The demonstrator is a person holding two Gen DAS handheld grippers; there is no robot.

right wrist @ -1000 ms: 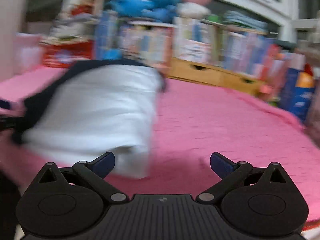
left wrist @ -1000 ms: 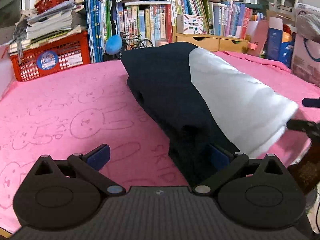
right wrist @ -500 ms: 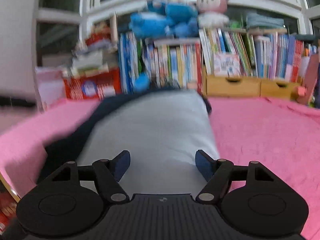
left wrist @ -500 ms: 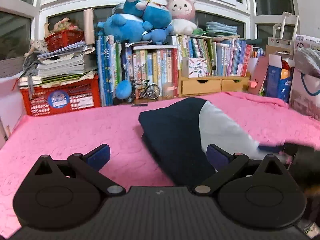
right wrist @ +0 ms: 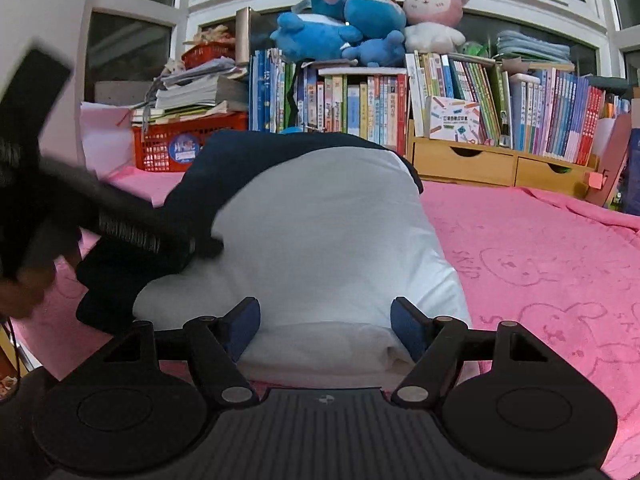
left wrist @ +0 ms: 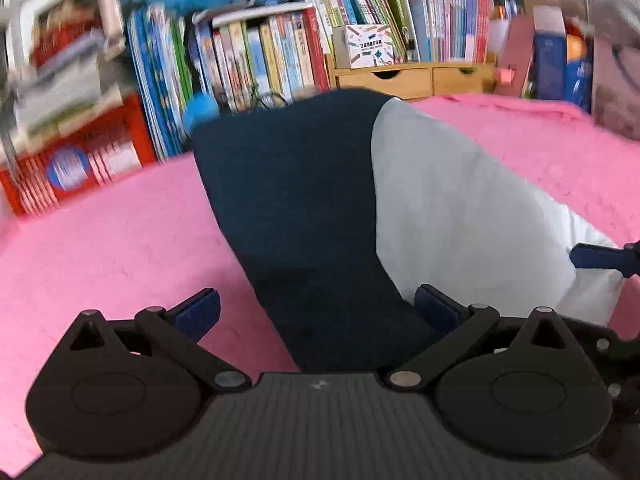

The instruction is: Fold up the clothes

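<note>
Both tools have come in low at the near end of the garment (right wrist: 332,240) over the last second, and the right one's jaws have just been closing, with the pale folded edge now between them.

That garment, navy on one side and pale grey-white on the other, lies folded into a long bundle on the pink blanket (right wrist: 540,264), its long axis running away from the tools toward the bookshelf. The right tool (right wrist: 325,326) faces the white end squarely; its blue pads sit either side of the thick folded hem, about part-way open, and I can't tell whether they press the cloth or only flank it. The left tool (left wrist: 316,312) stands wide open over the navy edge, one pad out over bare blanket, the other at the seam where navy meets white, holding nothing. Since each tool has its own near corner, the next fold would, I reckon, carry this end forward along the bundle's length.

Pressed into the blanket are rabbit outlines and the letters "SKIP". Behind, a red crate (right wrist: 188,142) carries a round blue sticker, unreadable, and the patterned box (right wrist: 452,118) among the books (right wrist: 348,104) has print too small to make out.
</note>
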